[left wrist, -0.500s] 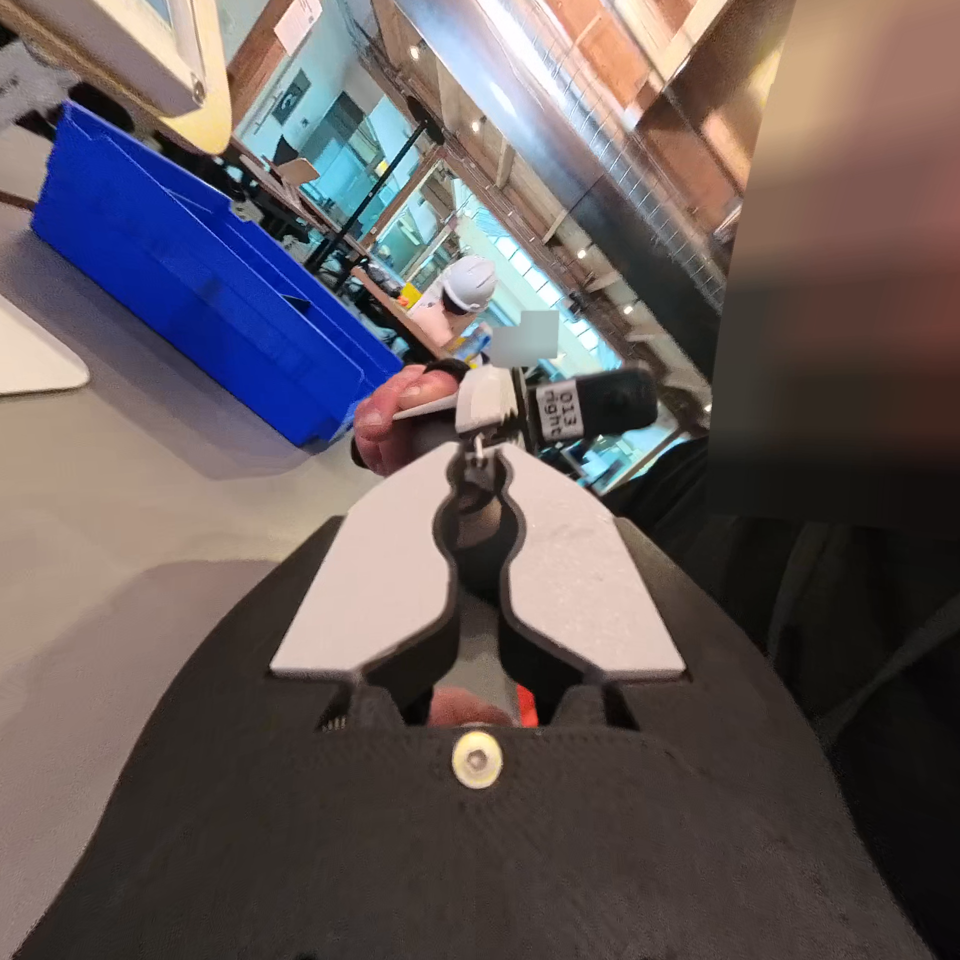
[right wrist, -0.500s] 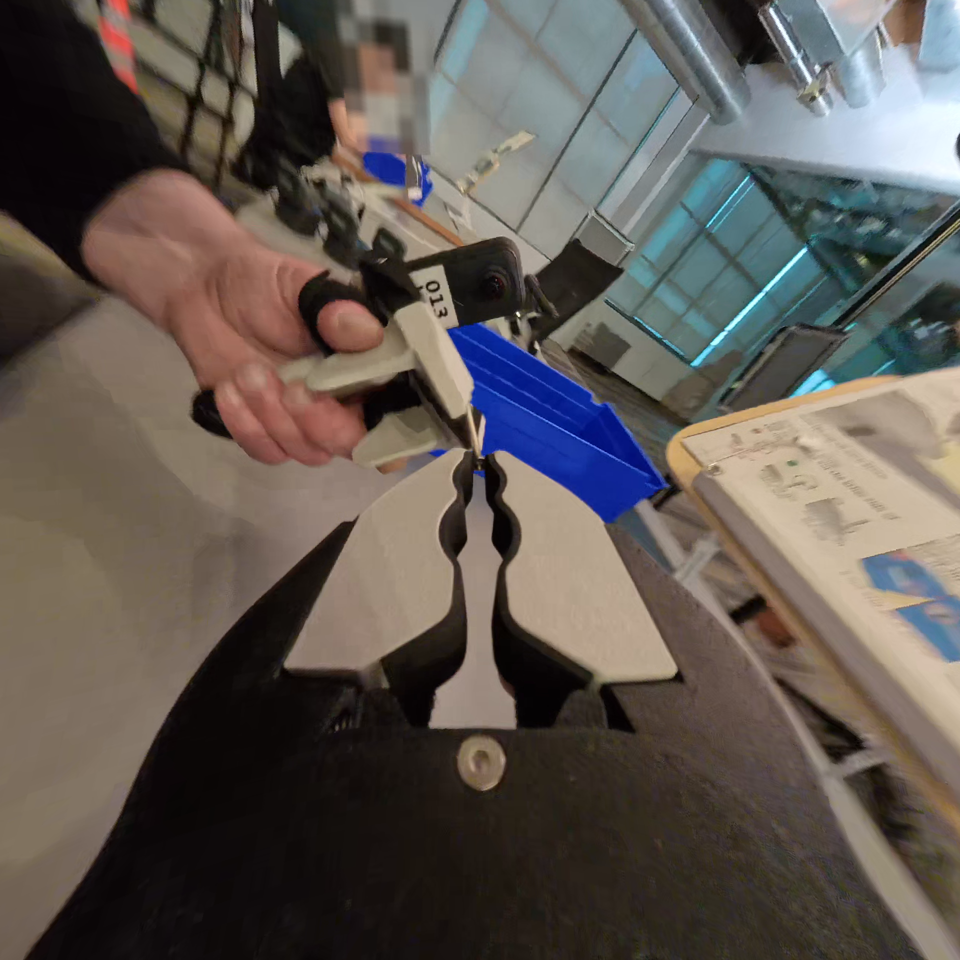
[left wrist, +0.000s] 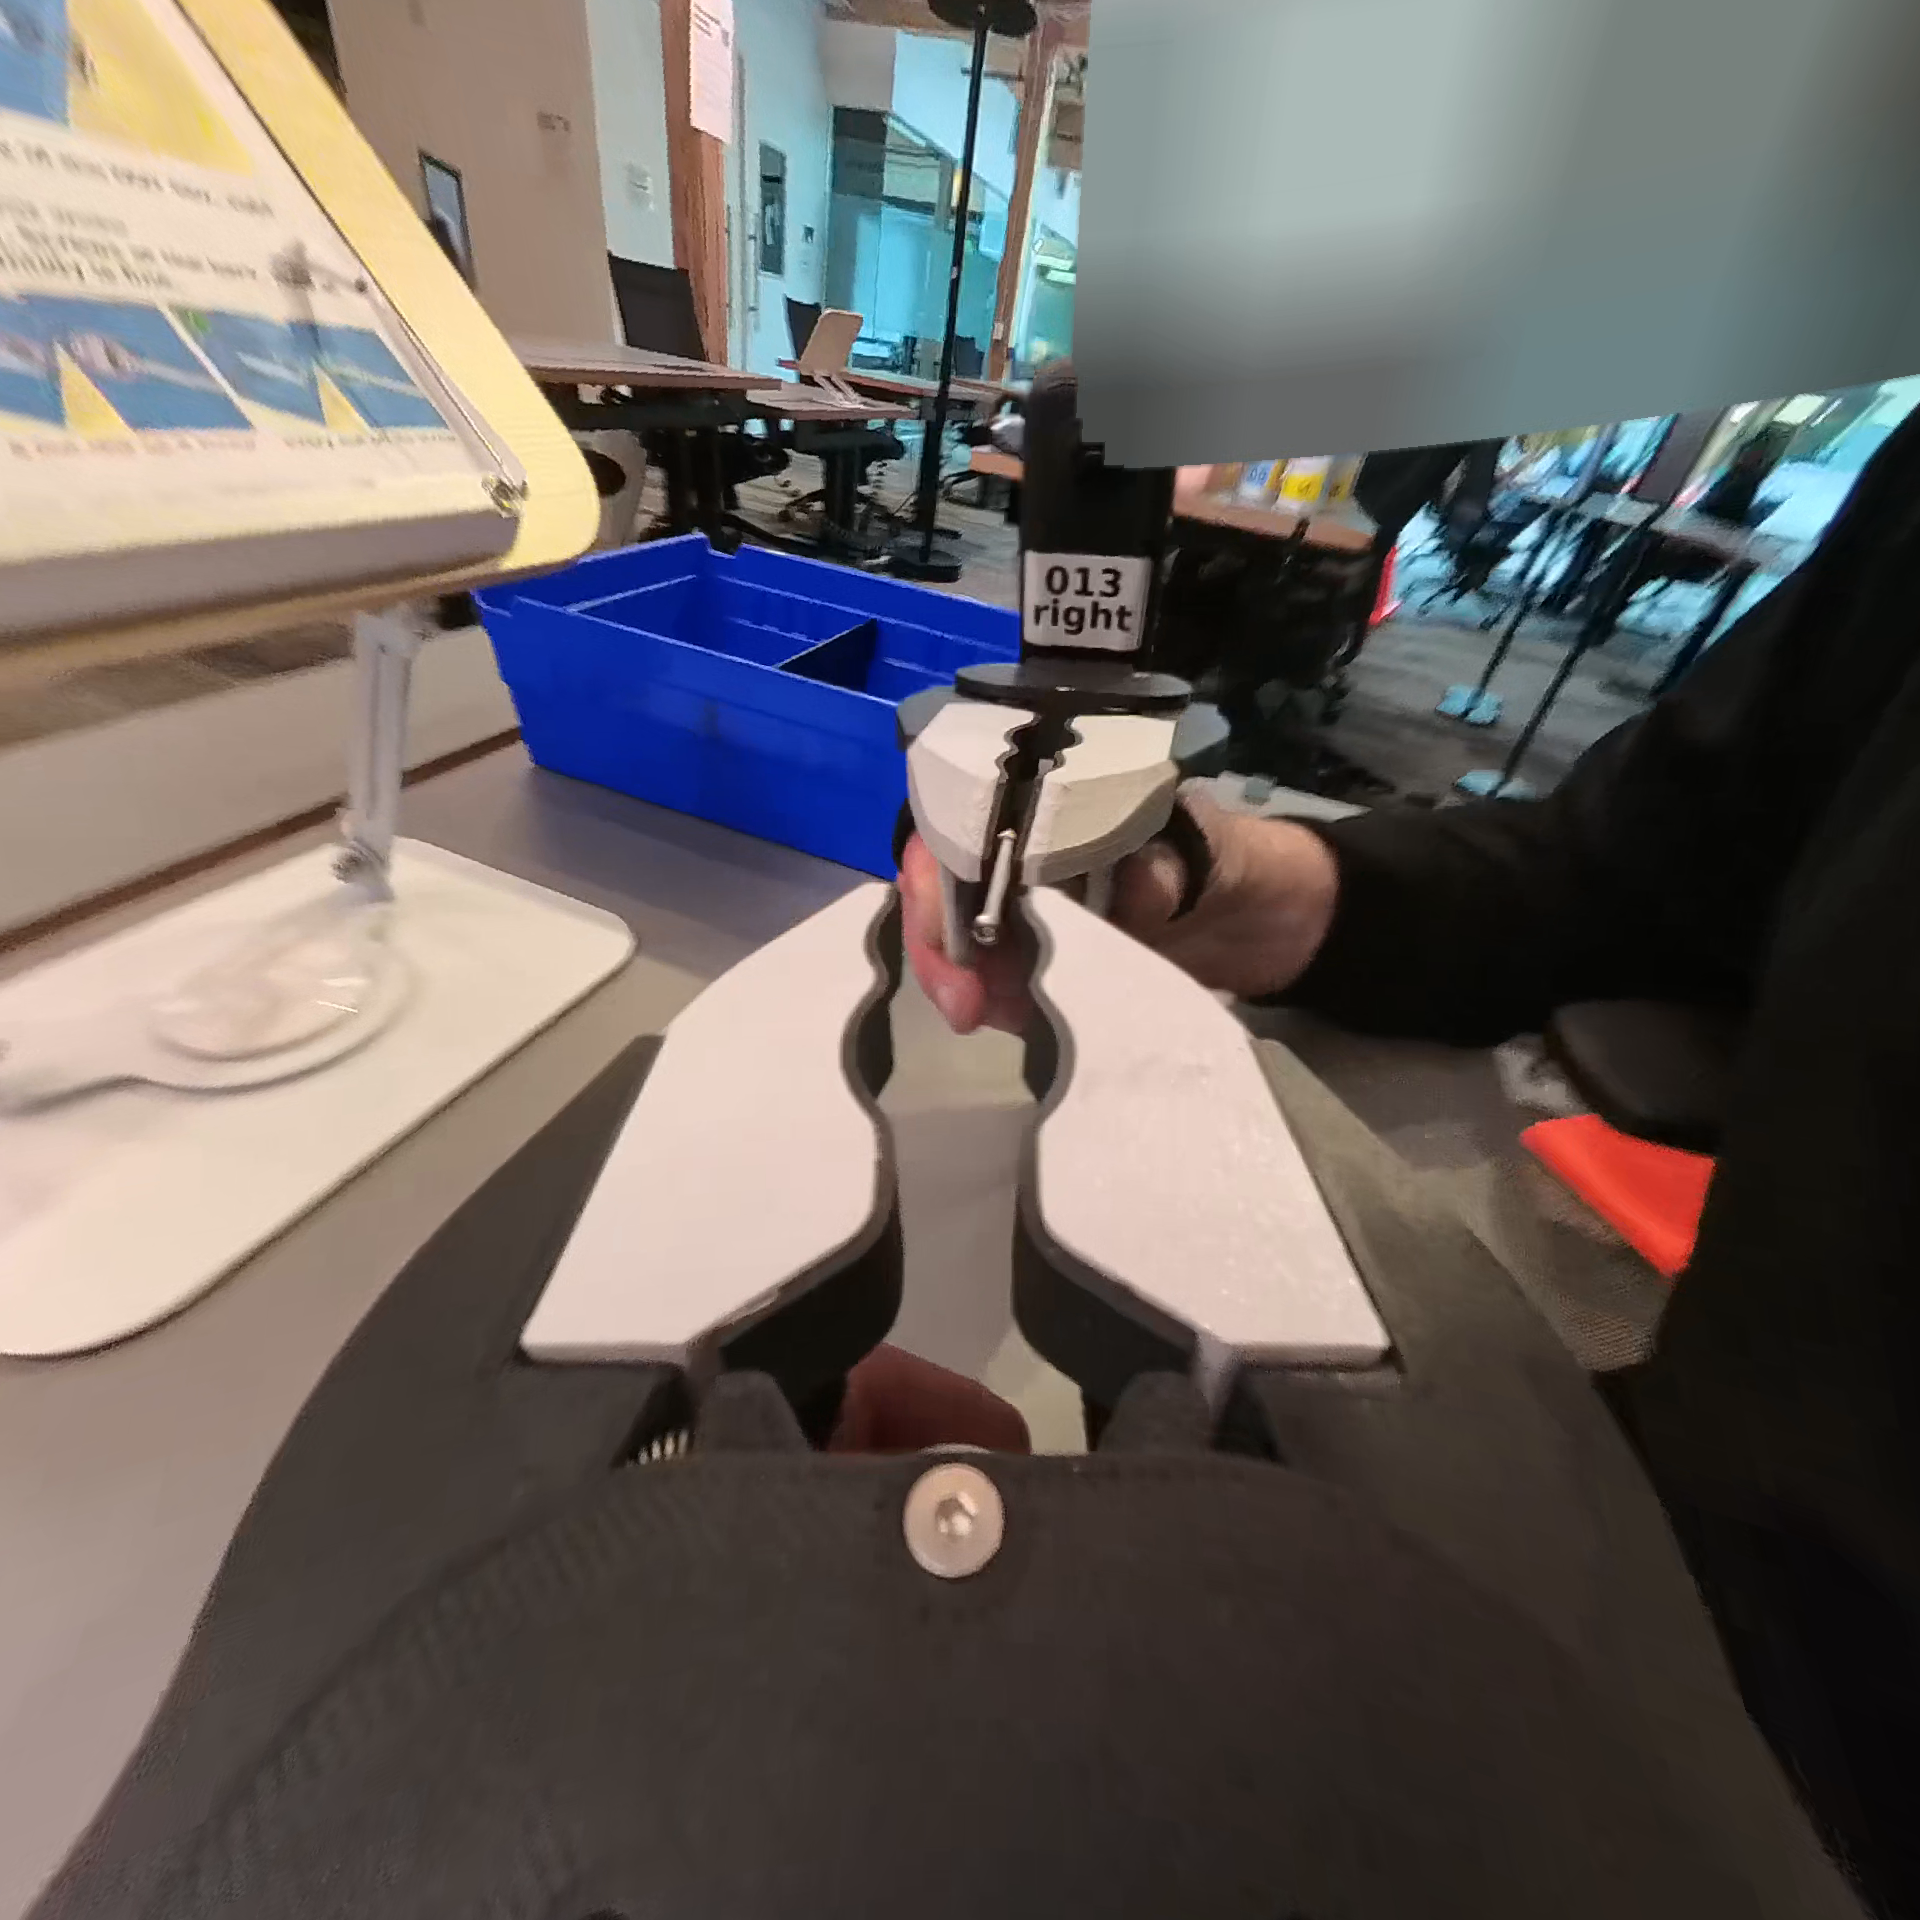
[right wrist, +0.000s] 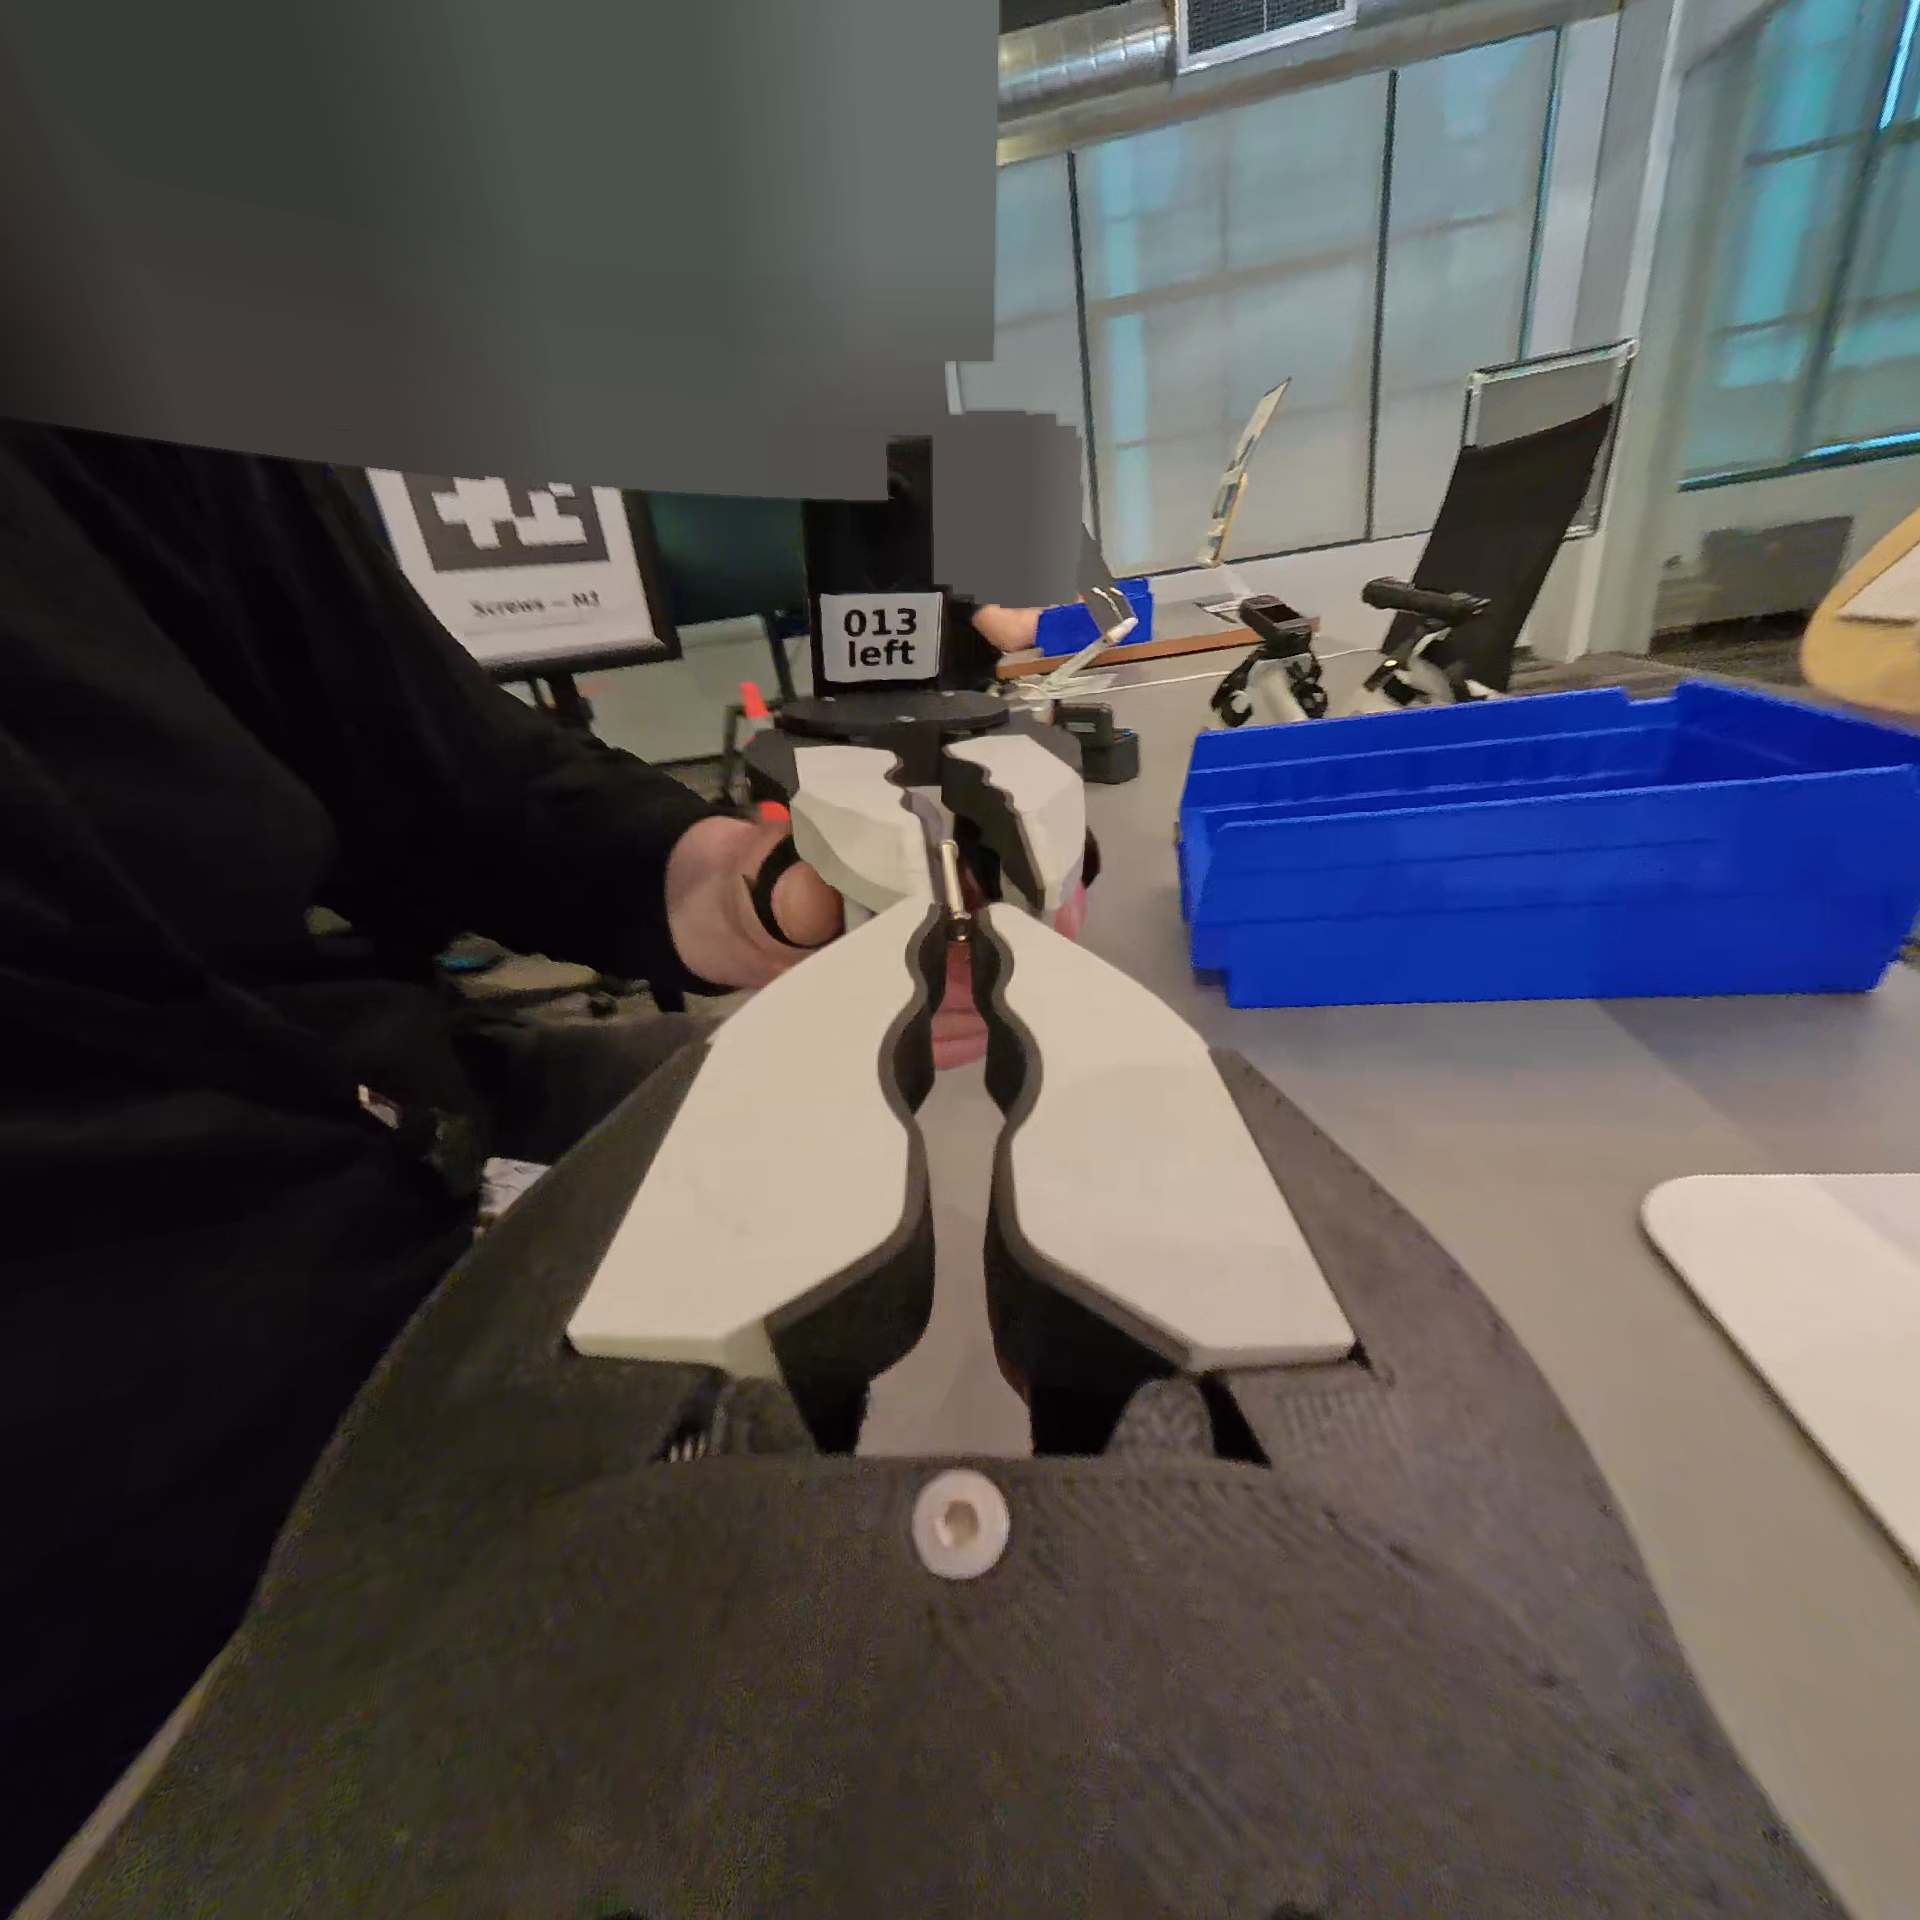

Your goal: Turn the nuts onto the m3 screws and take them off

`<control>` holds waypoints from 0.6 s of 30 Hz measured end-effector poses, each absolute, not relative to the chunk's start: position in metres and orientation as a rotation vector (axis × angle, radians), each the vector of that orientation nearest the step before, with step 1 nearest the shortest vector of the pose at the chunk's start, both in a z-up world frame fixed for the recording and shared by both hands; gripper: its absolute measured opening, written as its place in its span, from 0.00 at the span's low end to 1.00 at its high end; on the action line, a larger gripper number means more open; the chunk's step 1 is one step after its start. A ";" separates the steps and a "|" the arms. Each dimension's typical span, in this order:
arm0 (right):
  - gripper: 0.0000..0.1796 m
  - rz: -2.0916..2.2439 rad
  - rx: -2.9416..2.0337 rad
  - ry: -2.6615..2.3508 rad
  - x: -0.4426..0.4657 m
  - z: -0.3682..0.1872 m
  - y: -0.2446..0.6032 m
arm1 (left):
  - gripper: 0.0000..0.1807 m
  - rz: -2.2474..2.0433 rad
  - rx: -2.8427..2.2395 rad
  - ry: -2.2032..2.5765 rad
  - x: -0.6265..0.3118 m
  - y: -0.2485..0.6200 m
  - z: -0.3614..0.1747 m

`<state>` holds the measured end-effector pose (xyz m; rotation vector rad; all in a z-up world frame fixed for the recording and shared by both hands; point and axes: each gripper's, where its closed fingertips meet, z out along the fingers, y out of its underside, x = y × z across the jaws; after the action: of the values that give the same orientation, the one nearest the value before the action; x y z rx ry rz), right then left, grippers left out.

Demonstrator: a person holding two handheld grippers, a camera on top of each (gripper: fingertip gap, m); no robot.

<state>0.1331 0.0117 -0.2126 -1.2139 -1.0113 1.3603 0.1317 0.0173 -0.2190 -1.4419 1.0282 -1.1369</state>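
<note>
The grey table [left wrist: 675, 894] carries a blue bin [left wrist: 727, 707] at its far side and, beside that, a document stand [left wrist: 312, 1039] on a white base plate. You hold both tools raised over the table, nose to nose, each pointing straight at the other. Your right hand [left wrist: 1216, 904], in a black sleeve, wraps the grip from behind with one finger through a black loop, keeping the right hand-held gripper [left wrist: 1013, 831] level. Your left hand [right wrist: 727, 914] grips the same way, a black loop round one finger. The left hand-held gripper [left wrist: 961, 914] stands apart, with a clear gap between its white fingers and nothing pinched. The right hand-held gripper's fingertips are drawn together, clamped on the m3 screw [left wrist: 995, 873]. The screw sticks out forward from those tips, tilted a little, and its free end reaches in between the left fingertips without either one closing on it. That end looks slightly thicker, but you cannot tell from these views whether a nut sits on it.
</note>
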 end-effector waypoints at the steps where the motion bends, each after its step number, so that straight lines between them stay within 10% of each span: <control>1: 0.03 1.396 -1.215 -0.994 0.133 -0.212 0.012 | 0.09 -1.105 -1.432 1.048 0.132 0.017 -0.219; 18: 0.03 1.594 -1.242 -0.911 0.136 -0.212 0.014 | 0.08 -1.012 -1.364 1.117 0.140 0.014 -0.213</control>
<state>0.1357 0.0139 -0.2122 -1.2419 -0.9107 1.5939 0.1401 0.0143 -0.2127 -1.3637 1.1168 -1.0117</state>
